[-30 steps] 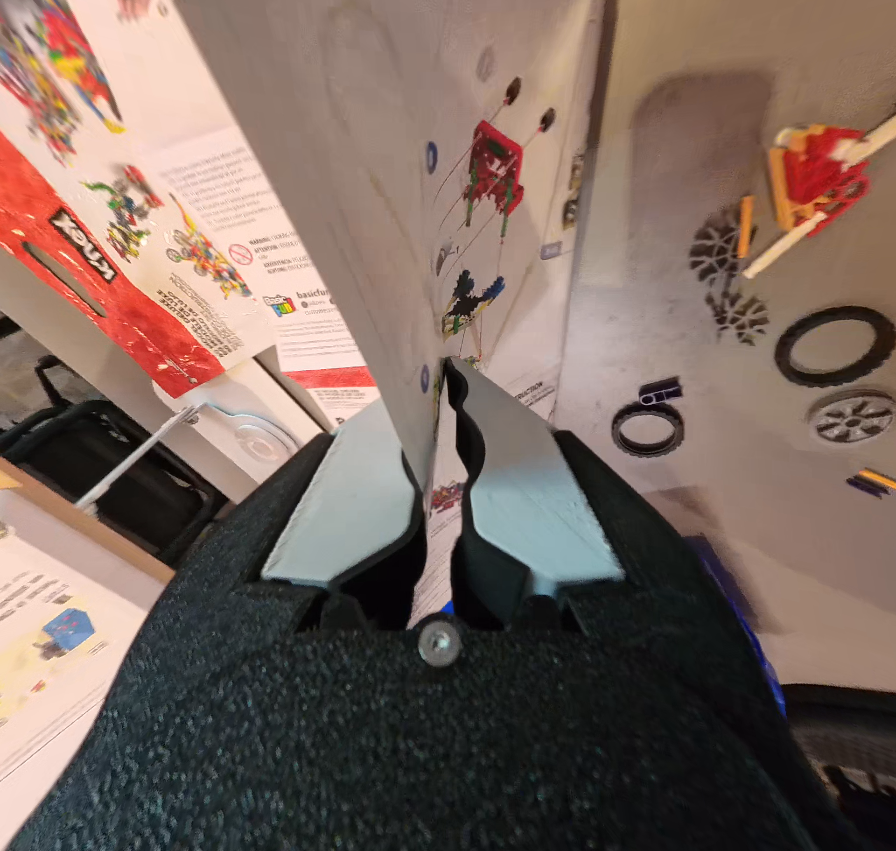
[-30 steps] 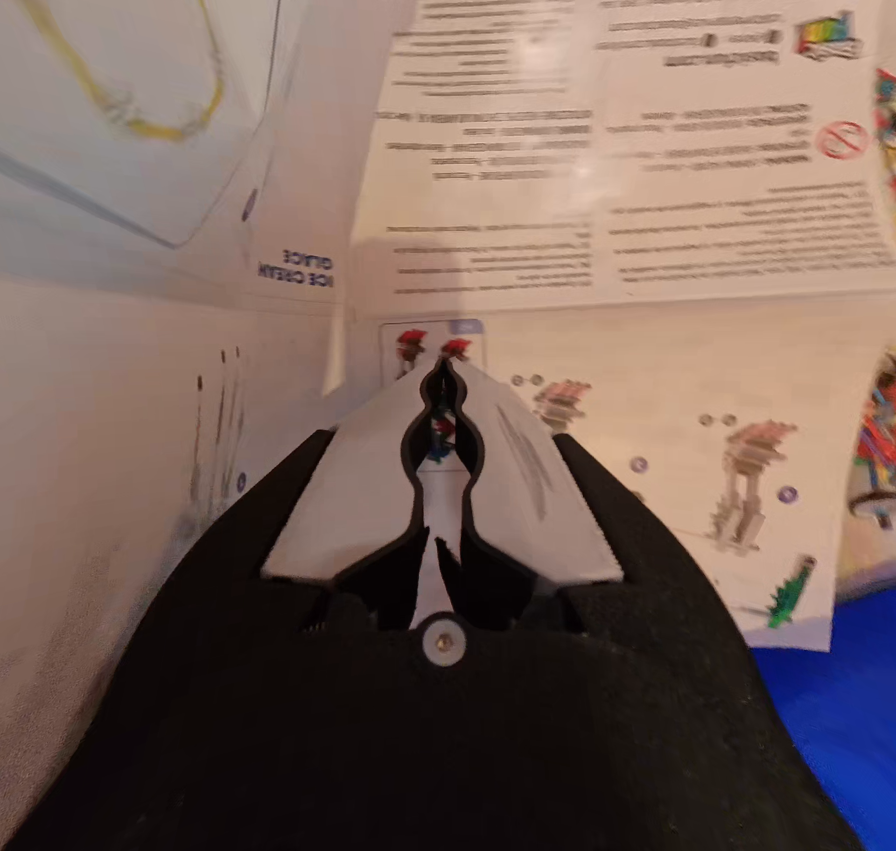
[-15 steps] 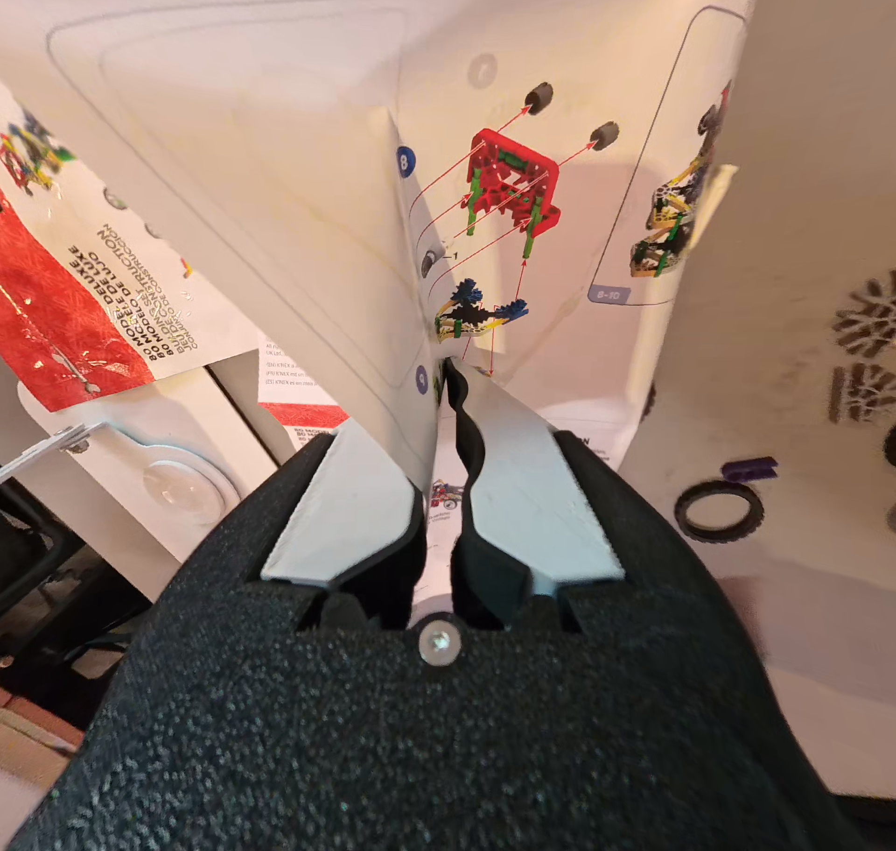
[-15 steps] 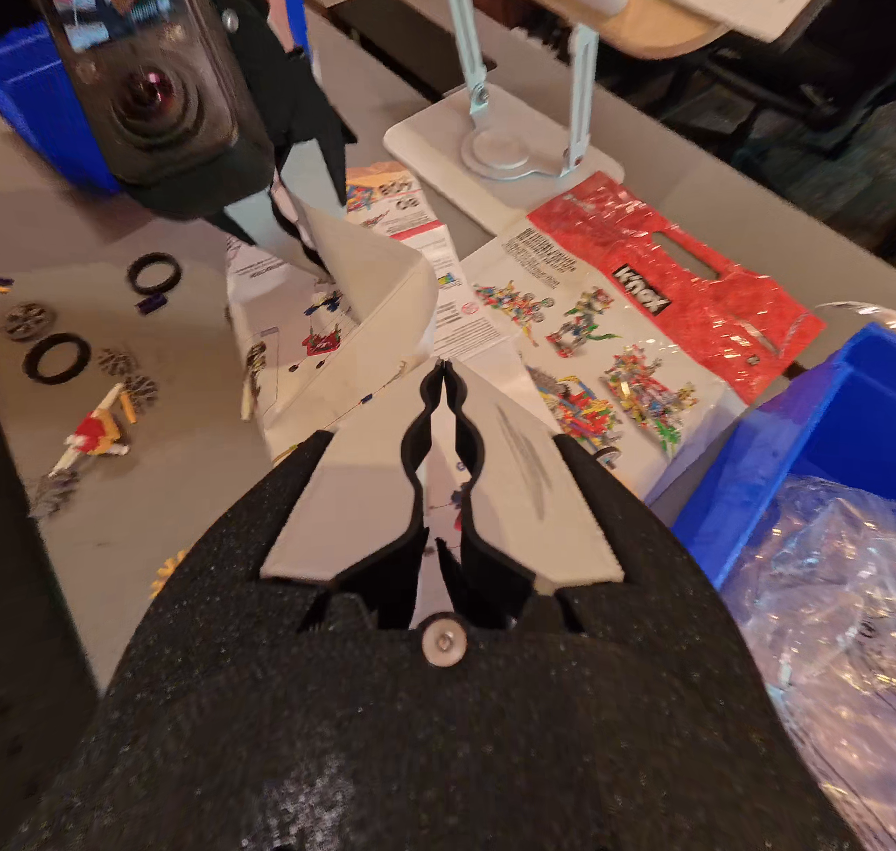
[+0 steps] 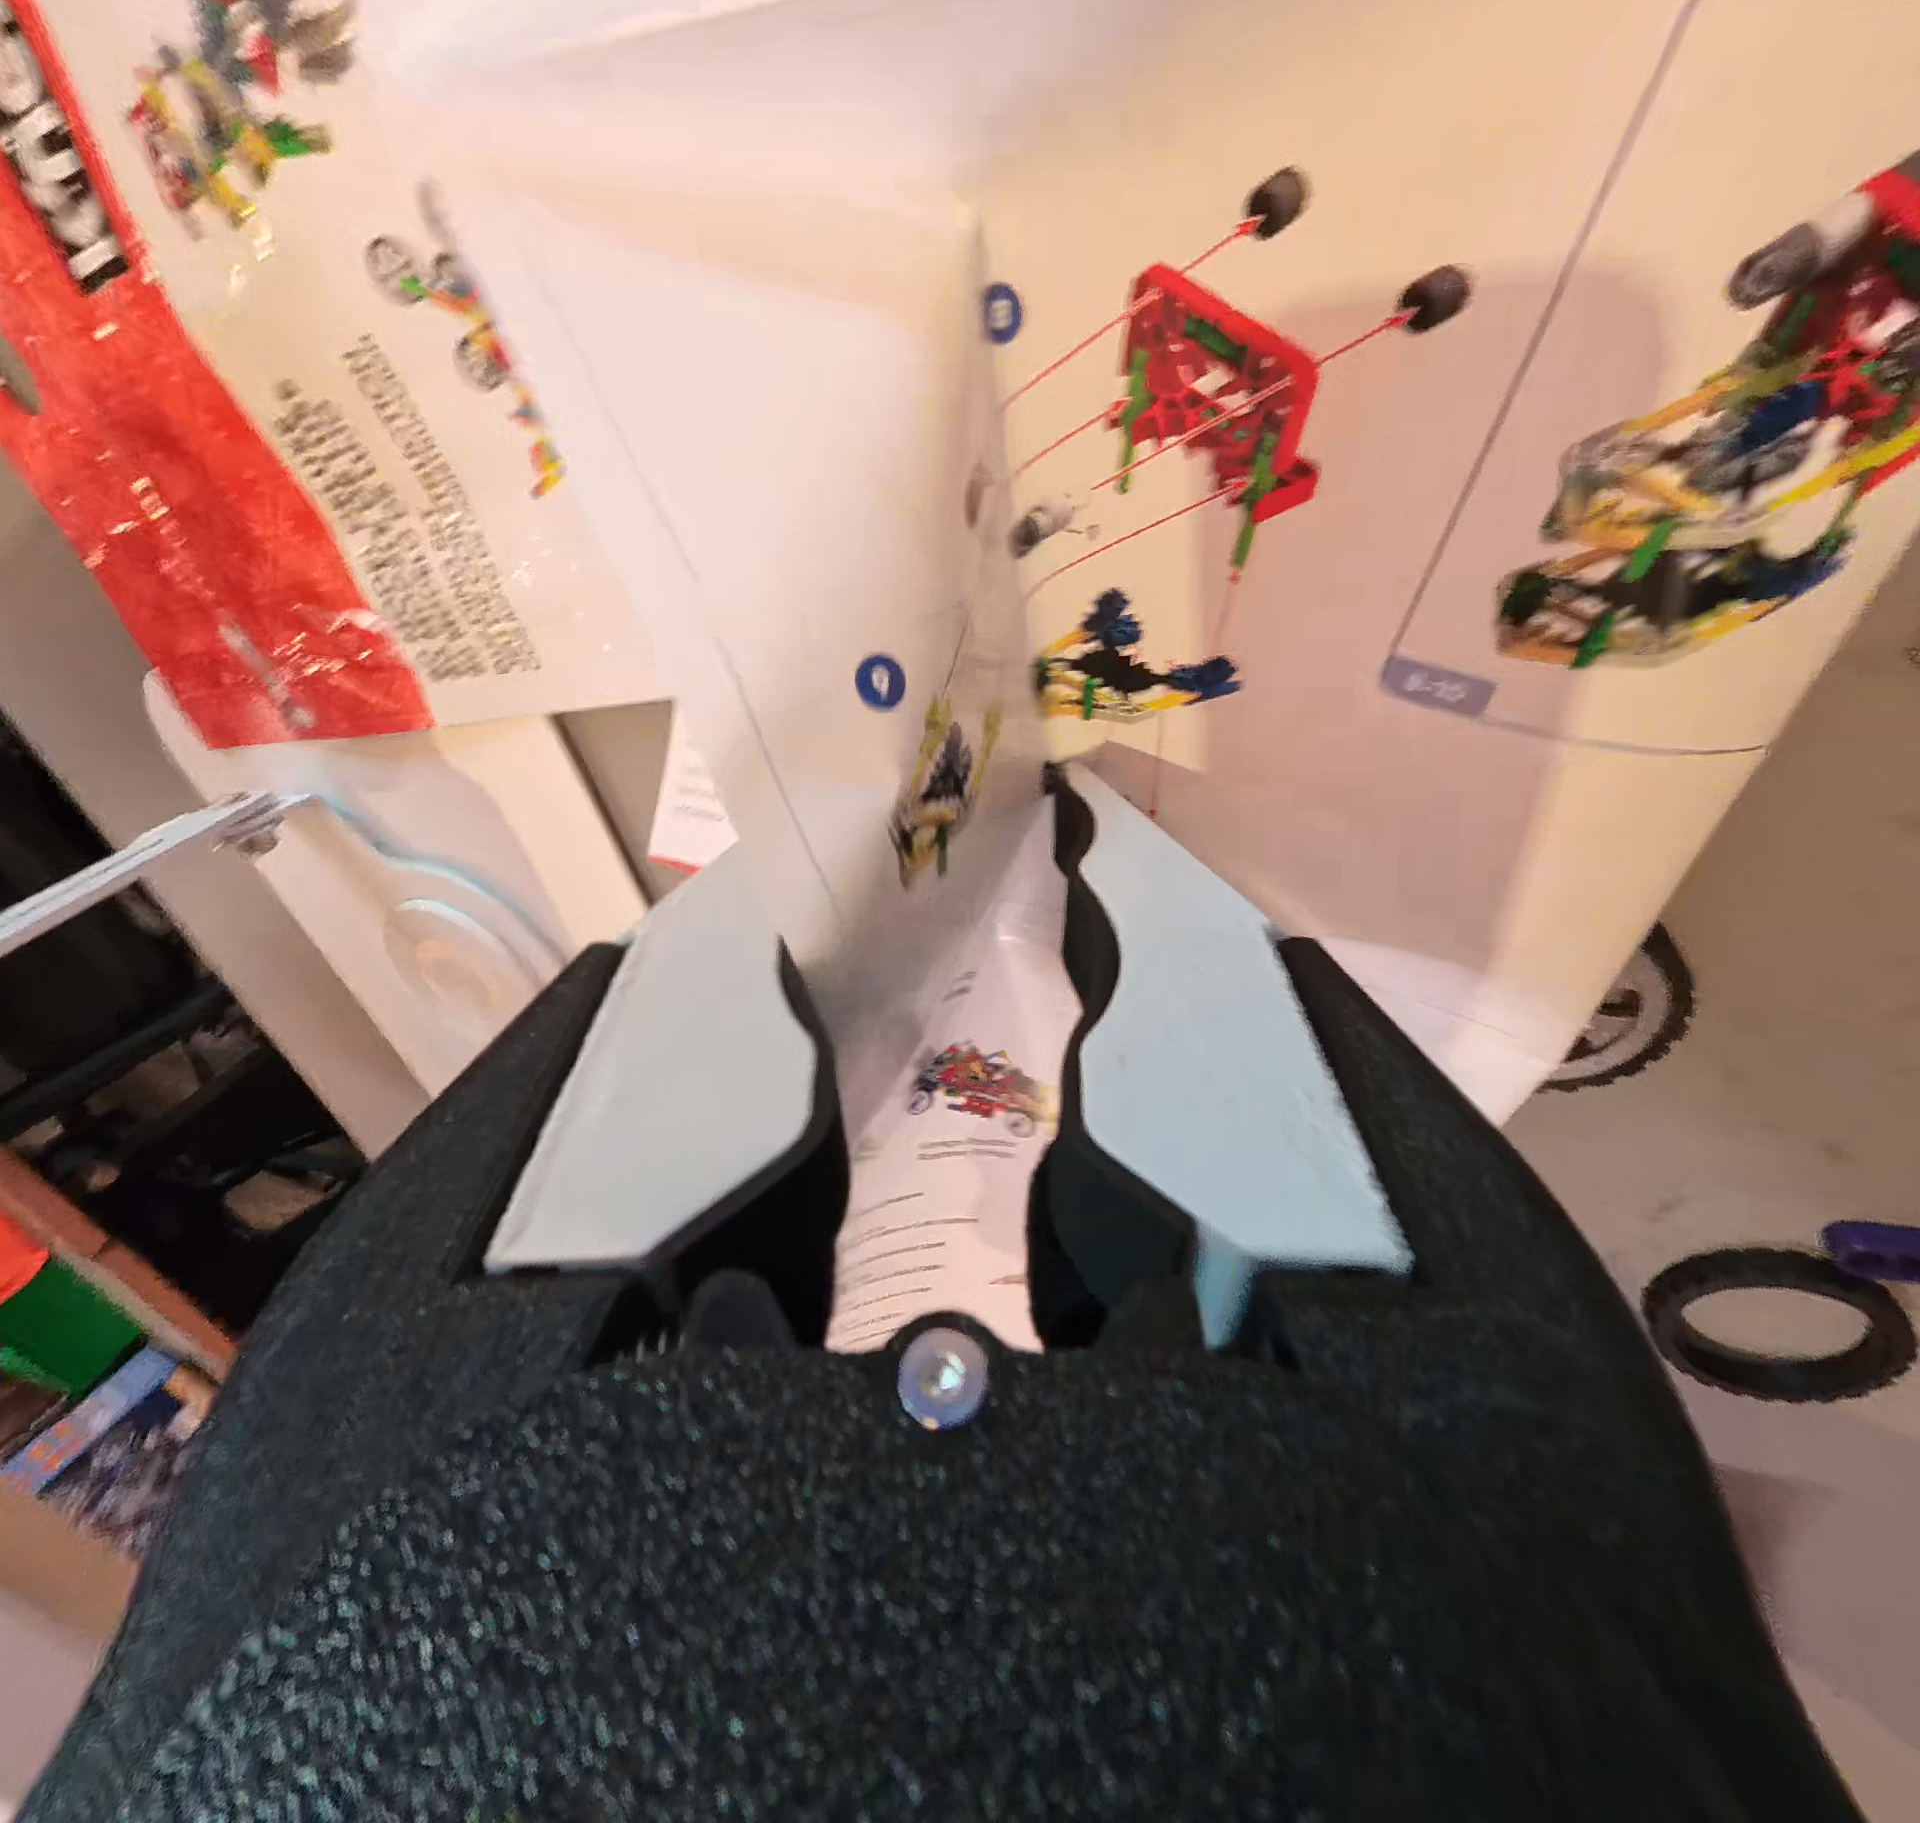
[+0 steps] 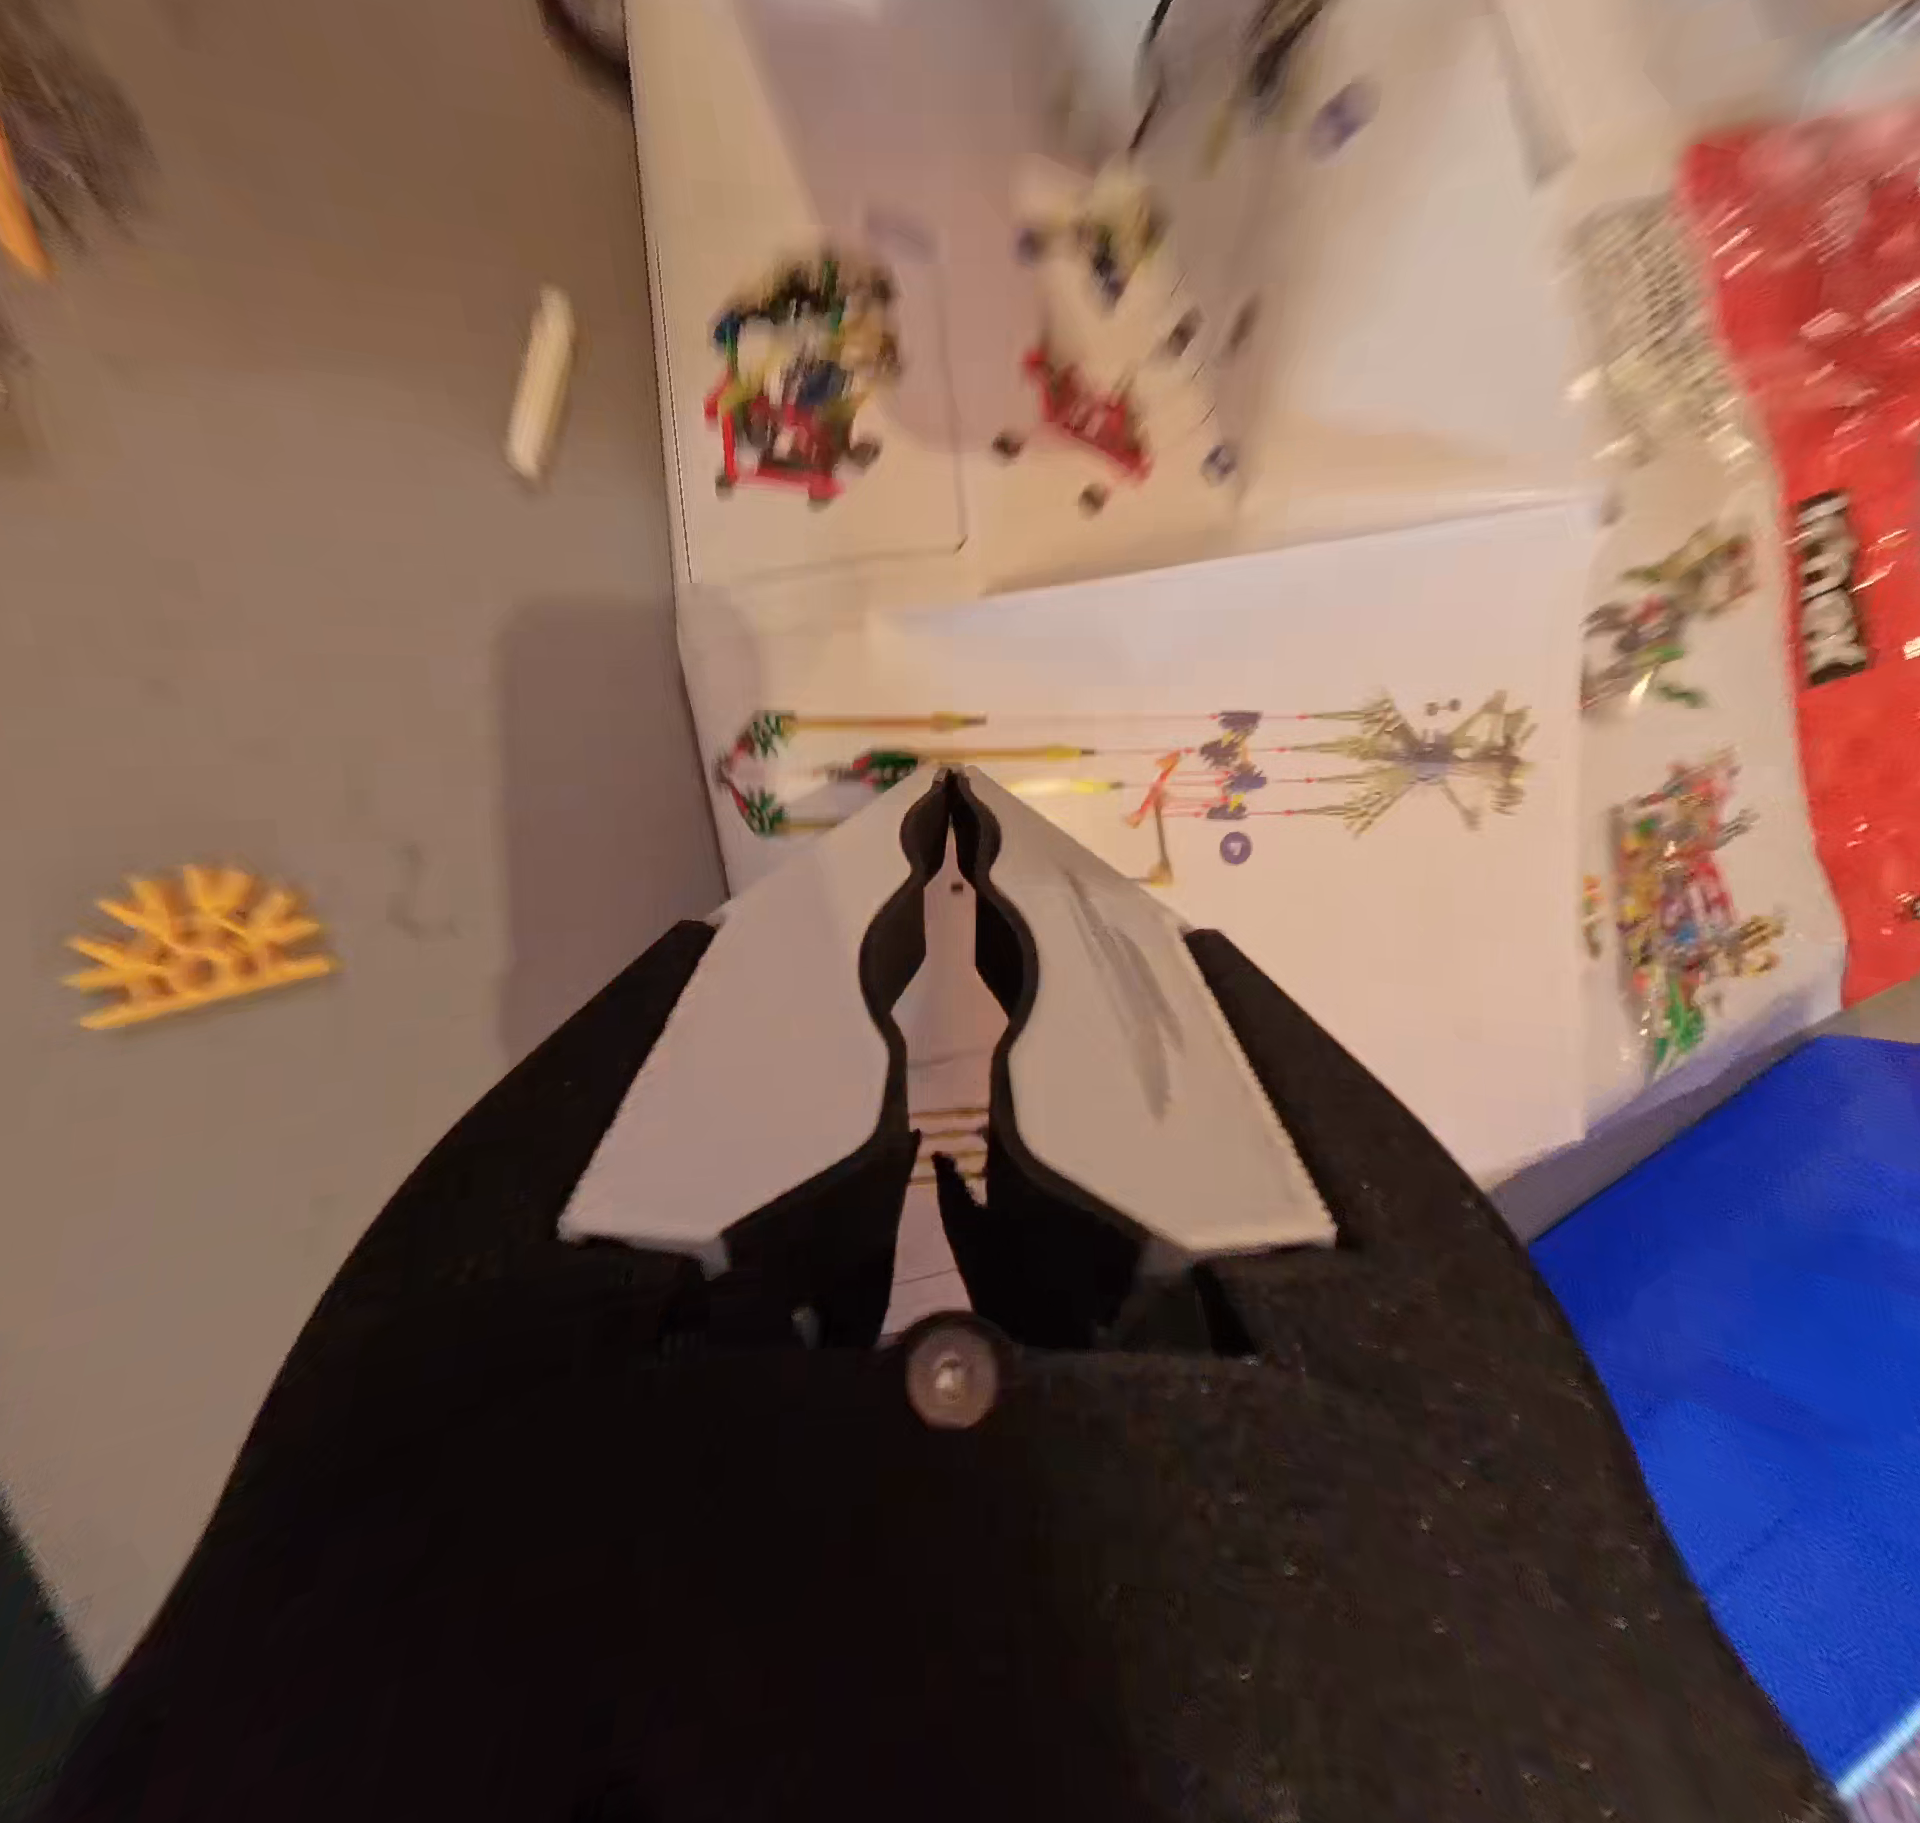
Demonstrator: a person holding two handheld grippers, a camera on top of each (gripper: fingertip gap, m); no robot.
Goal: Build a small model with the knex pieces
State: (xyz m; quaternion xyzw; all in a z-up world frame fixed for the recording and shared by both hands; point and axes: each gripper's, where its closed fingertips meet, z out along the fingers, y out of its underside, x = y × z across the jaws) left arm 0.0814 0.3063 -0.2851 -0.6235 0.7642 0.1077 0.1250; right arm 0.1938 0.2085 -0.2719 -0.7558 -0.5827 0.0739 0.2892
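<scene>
Left wrist view: the left gripper has its fingers spread apart around a raised fold of the white instruction sheet, whose page stands up between them; whether they touch the paper cannot be told. A red printed bag lies at ten o'clock, a lamp base at nine, a black tyre ring at four. In the right wrist view, the right gripper has fingertips pressed together, nothing visibly caught, over the flat sheet on the grey table. A yellow connector sits at nine o'clock, a blue bin at four.
</scene>
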